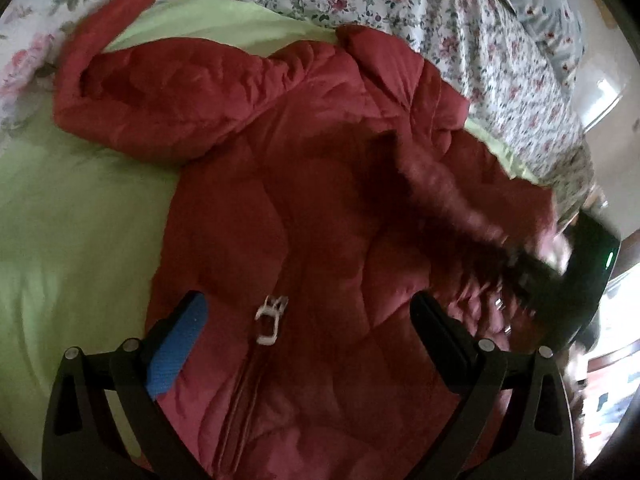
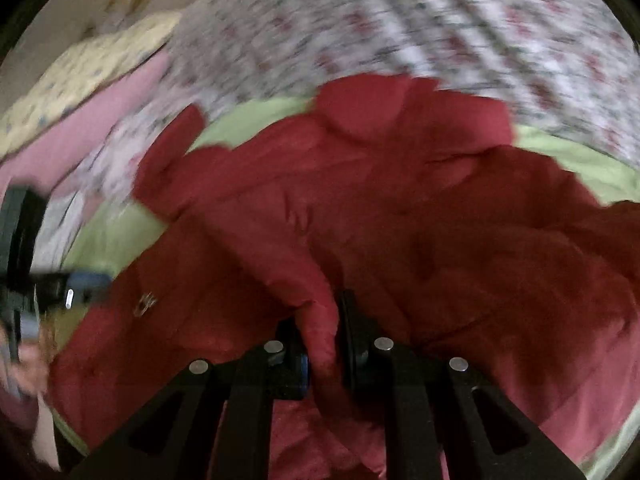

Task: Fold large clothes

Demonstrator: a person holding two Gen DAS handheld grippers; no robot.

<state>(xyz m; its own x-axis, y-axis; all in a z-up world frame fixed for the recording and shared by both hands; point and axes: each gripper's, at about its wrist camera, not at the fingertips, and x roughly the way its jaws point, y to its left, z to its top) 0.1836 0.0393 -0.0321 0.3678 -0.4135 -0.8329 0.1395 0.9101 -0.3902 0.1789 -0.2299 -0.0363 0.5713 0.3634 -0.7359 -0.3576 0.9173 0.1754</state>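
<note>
A red puffer jacket (image 1: 304, 184) lies spread on a light green sheet (image 1: 72, 208), front up, with a white zipper pull (image 1: 270, 318) near its middle. One sleeve (image 1: 160, 92) lies folded across the upper left. My left gripper (image 1: 308, 312) is open and hovers just above the jacket's front, fingers either side of the zipper. My right gripper (image 2: 320, 336) is shut on a fold of the jacket's sleeve (image 2: 316, 320) and lifts it; it shows blurred at the right of the left wrist view (image 1: 520, 268). The left gripper shows at the left edge of the right wrist view (image 2: 60, 284).
A floral bedspread (image 1: 420, 12) lies bunched behind the jacket. A pink and yellow blanket (image 2: 80, 92) lies at the far left of the bed. The bed's right edge and floor (image 1: 616, 380) are close to the jacket.
</note>
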